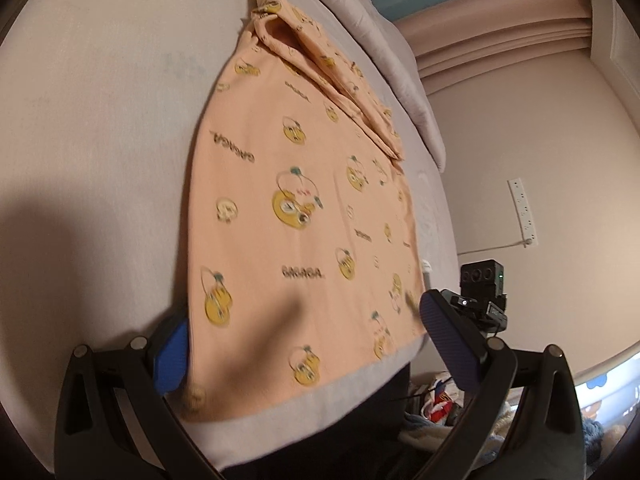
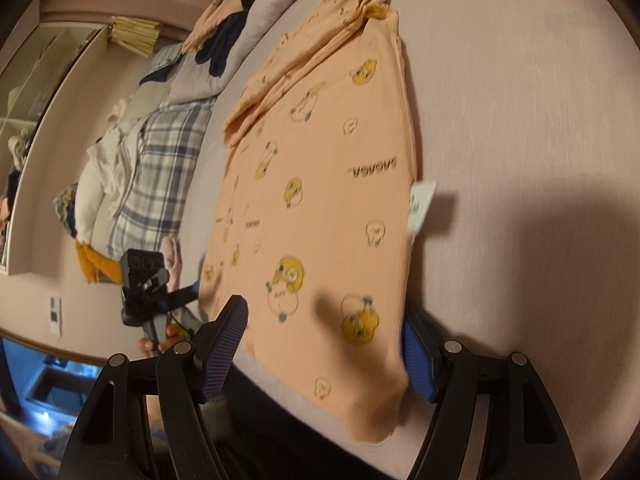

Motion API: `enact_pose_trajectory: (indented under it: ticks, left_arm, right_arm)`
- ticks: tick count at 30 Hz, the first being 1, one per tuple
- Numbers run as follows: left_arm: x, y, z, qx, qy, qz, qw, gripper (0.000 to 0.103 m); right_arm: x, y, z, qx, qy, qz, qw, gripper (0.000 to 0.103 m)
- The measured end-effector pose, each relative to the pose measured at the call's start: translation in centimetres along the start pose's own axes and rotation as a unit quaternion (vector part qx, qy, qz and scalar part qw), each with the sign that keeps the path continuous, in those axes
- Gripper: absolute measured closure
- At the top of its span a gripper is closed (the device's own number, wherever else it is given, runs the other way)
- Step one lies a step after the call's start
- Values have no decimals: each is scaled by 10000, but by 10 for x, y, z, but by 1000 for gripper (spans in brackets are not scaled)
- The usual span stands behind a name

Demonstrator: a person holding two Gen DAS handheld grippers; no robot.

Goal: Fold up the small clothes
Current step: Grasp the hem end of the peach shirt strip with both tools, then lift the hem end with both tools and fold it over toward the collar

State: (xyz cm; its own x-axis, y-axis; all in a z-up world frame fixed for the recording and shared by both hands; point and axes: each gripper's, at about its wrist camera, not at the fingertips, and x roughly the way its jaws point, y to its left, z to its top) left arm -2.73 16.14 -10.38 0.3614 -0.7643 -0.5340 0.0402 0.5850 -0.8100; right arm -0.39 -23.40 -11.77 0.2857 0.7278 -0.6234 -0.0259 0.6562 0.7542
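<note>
1. Nearest us, our left claw (image 1: 308, 354) is spread wide and grips nothing; its blue pads (image 1: 172, 354) straddle the near hem of the peach top (image 1: 296, 208), one pad tucked beside the left edge, the other out past the right edge.
2. Our right claw (image 2: 320, 354) is likewise released, its fingers (image 2: 222, 354) straddling the same hem from the other side, one pad just beside the garment's right edge.
3. The peach top, printed with yellow cartoon faces, lies flat on the bed (image 1: 100, 120), its hem at the near edge of the mattress and a sleeve folded across its far part.
4. A white care tag (image 2: 420, 206) sticks out from its side seam.
5. Farther off in the right wrist view, a plaid cloth (image 2: 160, 168) and a heap of other clothes (image 2: 220, 28) lie along the bed's far side.
6. A white power strip (image 1: 523, 208) hangs on the wall (image 1: 520, 120).
</note>
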Motion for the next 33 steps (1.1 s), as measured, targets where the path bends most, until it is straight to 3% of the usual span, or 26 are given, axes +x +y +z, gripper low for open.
enact_pose_trajectory:
  ticks: [5, 7, 10, 14, 21, 23, 25, 33]
  left_arm:
    - [2, -2, -3, -58, -25, 39, 10000, 6]
    - [4, 0, -3, -115, -28, 160, 9998, 19]
    - [1, 6, -4, -232, -22, 161, 9996, 39]
    - [-4, 17, -10, -429, -24, 16, 9991, 49]
    - [-6, 23, -16, -585, -1, 83, 9983, 70]
    - [-5, 26, -15, -696, 0, 159, 9974, 79]
    - [-5, 28, -14, -742, -24, 217, 9970, 87]
    - [-12, 26, -16, -704, -271, 95, 9971, 97]
  right_arm:
    - [1, 0, -4, -32, -46, 56, 10000, 31]
    - [2, -1, -3, -30, -84, 35, 10000, 33]
    - [0, -3, -5, -52, -99, -70, 9999, 46]
    - [-4, -14, -10, 136, -37, 20, 9999, 63]
    - [0, -7, -14, -16, 50, -82, 10000, 68]
    - [3, -7, -13, -30, 62, -145, 9999, 84]
    - [6, -10, -13, -14, 68, -178, 9998, 91]
    - [0, -8, -17, -64, -115, 194, 9997, 94]
